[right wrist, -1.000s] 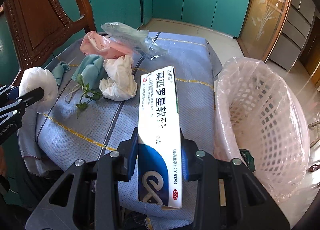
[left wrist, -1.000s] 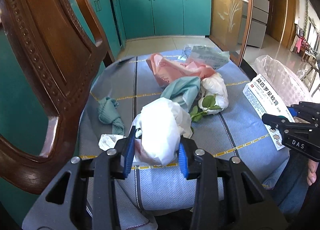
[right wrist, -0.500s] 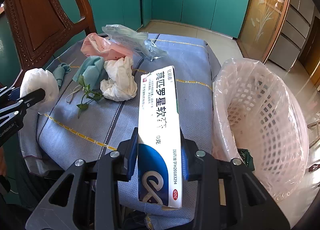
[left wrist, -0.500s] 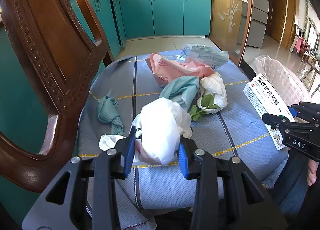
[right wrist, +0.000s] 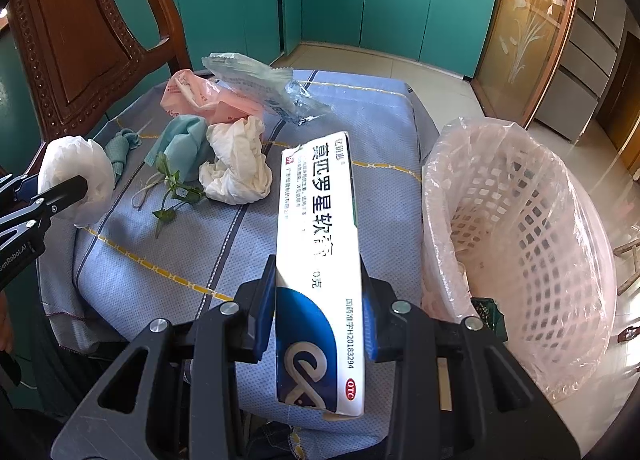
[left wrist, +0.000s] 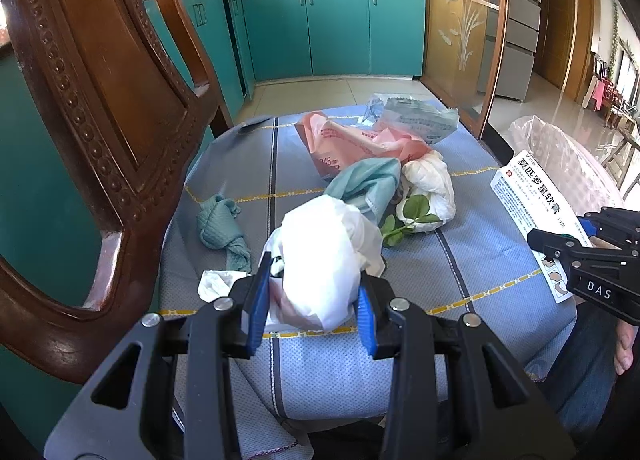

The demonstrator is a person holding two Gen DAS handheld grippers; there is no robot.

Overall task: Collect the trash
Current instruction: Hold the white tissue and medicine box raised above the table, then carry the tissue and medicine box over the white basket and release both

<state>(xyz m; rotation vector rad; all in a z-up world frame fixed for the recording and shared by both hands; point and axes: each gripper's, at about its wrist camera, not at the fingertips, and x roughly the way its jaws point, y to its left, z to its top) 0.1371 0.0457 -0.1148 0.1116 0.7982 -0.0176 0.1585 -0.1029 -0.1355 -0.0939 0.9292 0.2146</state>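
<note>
My left gripper [left wrist: 311, 310] is shut on a crumpled white plastic bag [left wrist: 320, 256], held above the near edge of the blue cloth-covered seat [left wrist: 472, 260]. The bag also shows in the right wrist view [right wrist: 76, 176]. My right gripper [right wrist: 320, 316] is shut on a long white and blue medicine box [right wrist: 320, 260], held above the seat's right side, beside the pink waste basket [right wrist: 520, 228] with a clear liner. More trash lies on the seat: a pink bag [right wrist: 200, 100], a clear wrapper [right wrist: 260, 88], a white tissue wad [right wrist: 236, 168], a teal mask [right wrist: 180, 140] and a leafy sprig [right wrist: 172, 188].
A carved wooden chair back [left wrist: 100, 100] rises close on the left. A small teal rag [left wrist: 220, 224] and a white scrap [left wrist: 216, 284] lie near the seat's left edge. Teal kitchen cabinets [left wrist: 340, 28] and tiled floor [left wrist: 340, 88] lie beyond.
Both grippers have held almost still with their loads; the views shifted only slightly.
</note>
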